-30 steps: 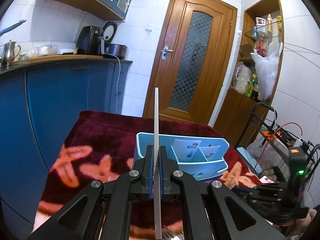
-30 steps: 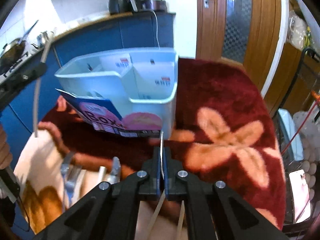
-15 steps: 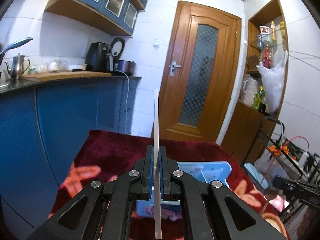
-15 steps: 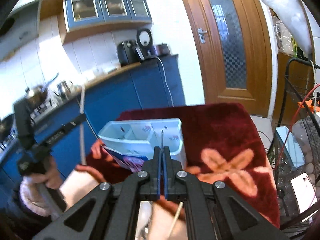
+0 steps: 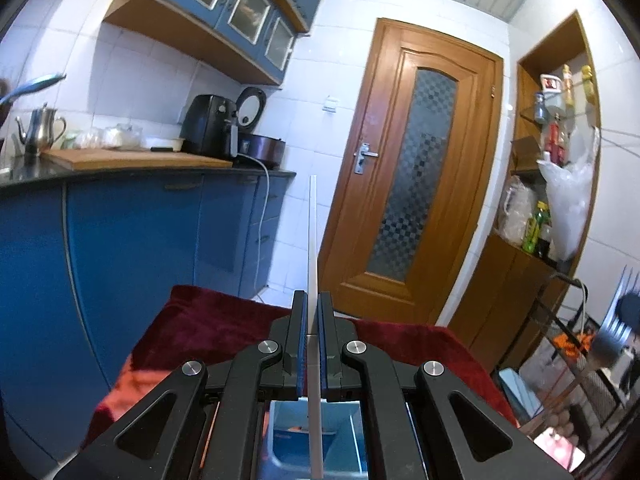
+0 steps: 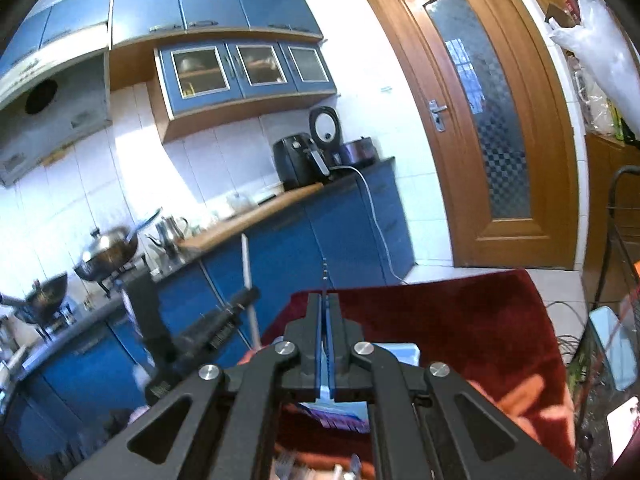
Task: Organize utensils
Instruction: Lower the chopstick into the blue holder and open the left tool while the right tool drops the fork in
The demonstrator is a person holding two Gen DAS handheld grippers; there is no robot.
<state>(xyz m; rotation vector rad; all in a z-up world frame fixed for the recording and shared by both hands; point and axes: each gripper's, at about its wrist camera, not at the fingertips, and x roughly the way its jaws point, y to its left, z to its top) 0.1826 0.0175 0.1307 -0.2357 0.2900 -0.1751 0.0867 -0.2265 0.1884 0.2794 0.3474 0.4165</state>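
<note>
Red floral cloth [image 5: 224,320] covers our tabletop, carrying one blue organizer [image 5: 320,440]. Our left tool [image 5: 313,344] pinches one white chopstick [image 5: 313,248]; our right tool [image 6: 325,332] pinches one fork [image 6: 325,276].

Both raised and level: the left hand-held gripper [image 5: 313,312] has its jaws clamped on a thin white stick, while the right hand-held gripper [image 6: 325,316] pinches a fork's edge-on handle.
</note>
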